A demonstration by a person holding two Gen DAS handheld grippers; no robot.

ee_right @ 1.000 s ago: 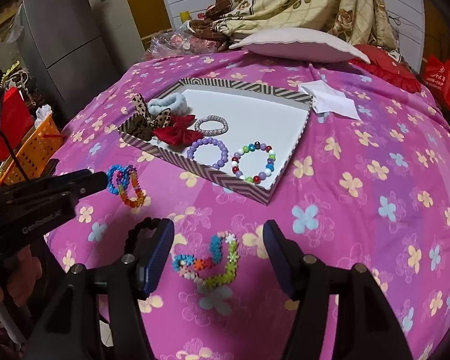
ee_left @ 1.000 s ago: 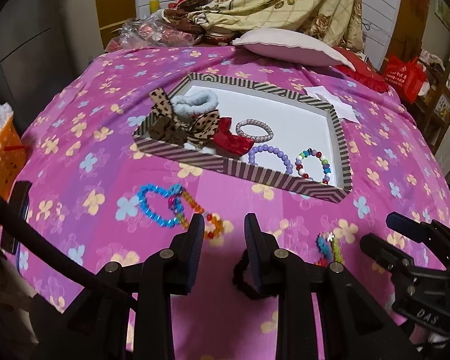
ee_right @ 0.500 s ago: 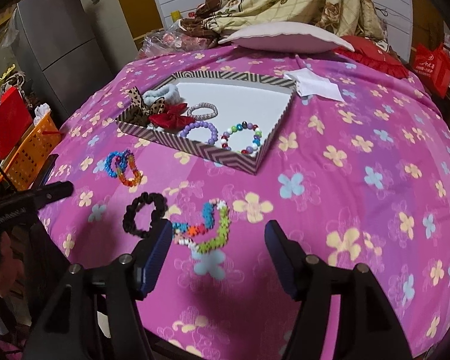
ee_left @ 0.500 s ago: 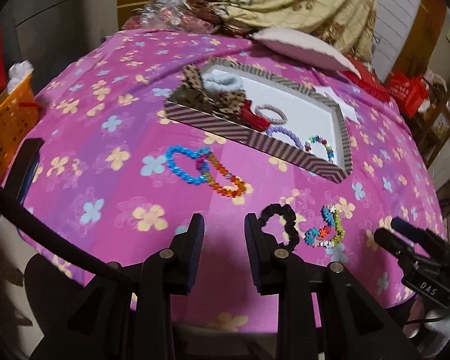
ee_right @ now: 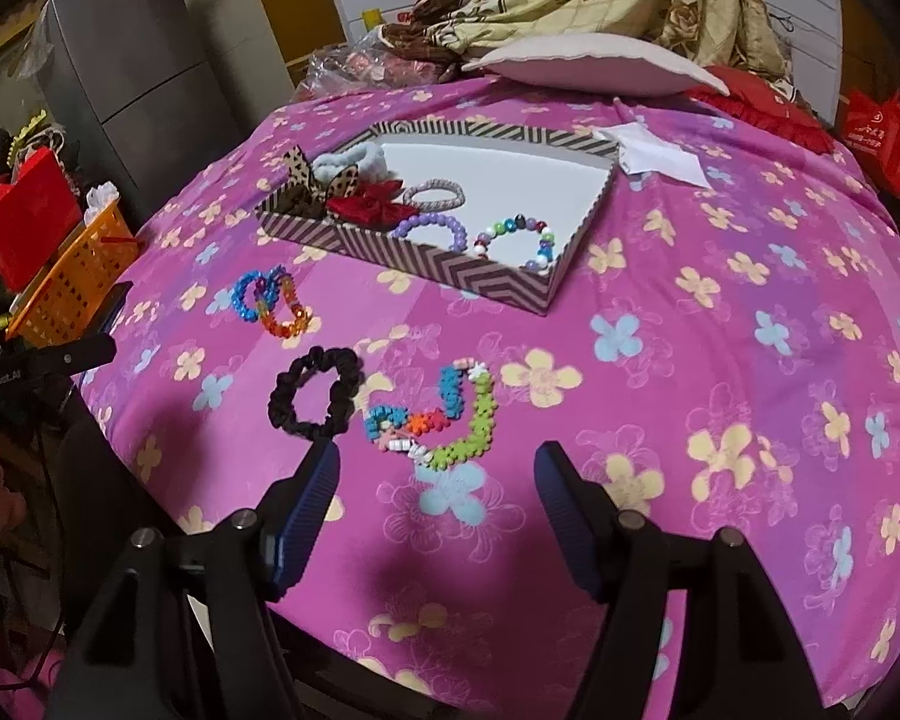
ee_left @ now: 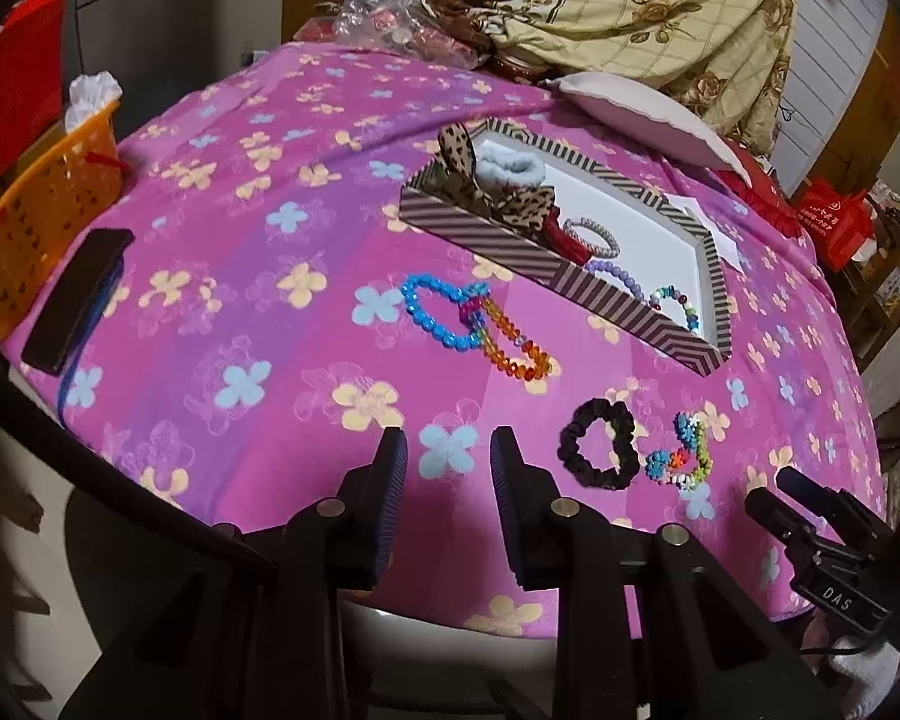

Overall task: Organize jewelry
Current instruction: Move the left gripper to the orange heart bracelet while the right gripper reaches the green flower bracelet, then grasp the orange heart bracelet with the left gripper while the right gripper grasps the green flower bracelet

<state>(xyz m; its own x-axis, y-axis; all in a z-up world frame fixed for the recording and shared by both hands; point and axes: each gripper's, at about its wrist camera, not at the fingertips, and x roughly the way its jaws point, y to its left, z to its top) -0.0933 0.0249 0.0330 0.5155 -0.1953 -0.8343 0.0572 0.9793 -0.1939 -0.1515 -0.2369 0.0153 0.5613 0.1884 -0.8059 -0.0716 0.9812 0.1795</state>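
A multicoloured flower-bead bracelet (ee_right: 444, 414) lies on the pink floral bedspread (ee_right: 720, 312), touching nothing, just ahead of the right gripper (ee_right: 438, 480), whose jaws are opening with nothing between them. Just to its left rests a black scrunchie (ee_right: 315, 393), which in the left wrist view sits ahead and to the right of the left gripper (ee_left: 448, 468), its jaws likewise opening and empty. Farther up the cover, a blue and an orange bead bracelet (ee_left: 474, 324) lie linked near the striped tray (ee_left: 600, 294) holding bows and three bracelets.
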